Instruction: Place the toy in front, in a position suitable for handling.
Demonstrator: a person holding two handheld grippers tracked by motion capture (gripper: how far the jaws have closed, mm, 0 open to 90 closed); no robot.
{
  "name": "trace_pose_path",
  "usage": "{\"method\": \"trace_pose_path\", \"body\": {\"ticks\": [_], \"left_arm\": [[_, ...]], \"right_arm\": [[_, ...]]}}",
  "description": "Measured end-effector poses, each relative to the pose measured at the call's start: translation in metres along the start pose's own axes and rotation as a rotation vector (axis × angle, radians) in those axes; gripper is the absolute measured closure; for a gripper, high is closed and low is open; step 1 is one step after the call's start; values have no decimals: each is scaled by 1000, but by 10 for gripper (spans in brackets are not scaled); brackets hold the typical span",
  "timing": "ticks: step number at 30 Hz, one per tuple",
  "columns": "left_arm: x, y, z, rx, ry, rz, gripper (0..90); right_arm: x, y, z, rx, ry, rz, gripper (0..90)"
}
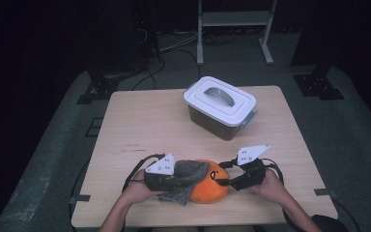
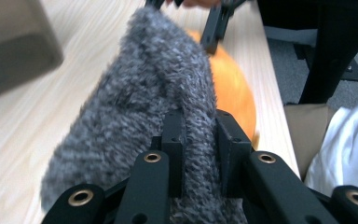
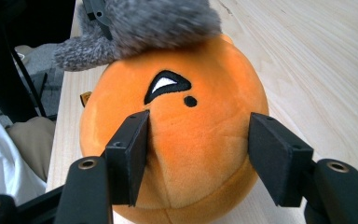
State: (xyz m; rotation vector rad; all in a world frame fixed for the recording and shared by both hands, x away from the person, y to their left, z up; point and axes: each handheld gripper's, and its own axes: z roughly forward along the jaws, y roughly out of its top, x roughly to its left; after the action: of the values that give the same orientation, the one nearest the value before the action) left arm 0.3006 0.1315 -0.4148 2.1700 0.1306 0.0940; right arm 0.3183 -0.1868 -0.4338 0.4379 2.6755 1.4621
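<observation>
My left gripper (image 2: pixel 200 140) clenched one grey cloth (image 2: pixel 140 107), hiding the 9 o'clock side of one orange plush ball (image 3: pixel 186 140), which my right gripper (image 3: pixel 198 154) pinched.

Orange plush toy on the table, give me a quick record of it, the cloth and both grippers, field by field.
toy: orange plush toy, near table edge
cloth: grey fuzzy cloth, draped on toy's top
left gripper: shut on the cloth
right gripper: jaws on either side of the toy, left pad dents the plush
background: white-lidded box, lid on
surface: wooden table

Fuzzy grey cloth (image 2: pixel 135 93), smooth orange plush (image 3: pixel 186 140), matt wood table (image 1: pixel 145 125).
</observation>
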Motion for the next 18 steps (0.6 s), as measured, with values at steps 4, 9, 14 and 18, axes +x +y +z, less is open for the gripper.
{"method": "trace_pose_path", "body": {"ticks": [4, 9, 14, 18], "left_arm": [[2, -12, -8, 0, 18, -49, 758], [0, -13, -5, -6, 17, -56, 759], [3, -16, -4, -28, 17, -88, 759], [3, -13, -4, -37, 29, -85, 759]], "right_arm": [[-5, -1, -2, 10, -7, 15, 385], [2, 8, -9, 17, 7, -1, 333], [23, 16, -22, -11, 14, -112, 287], [27, 11, -8, 52, -32, -167, 275]]}}
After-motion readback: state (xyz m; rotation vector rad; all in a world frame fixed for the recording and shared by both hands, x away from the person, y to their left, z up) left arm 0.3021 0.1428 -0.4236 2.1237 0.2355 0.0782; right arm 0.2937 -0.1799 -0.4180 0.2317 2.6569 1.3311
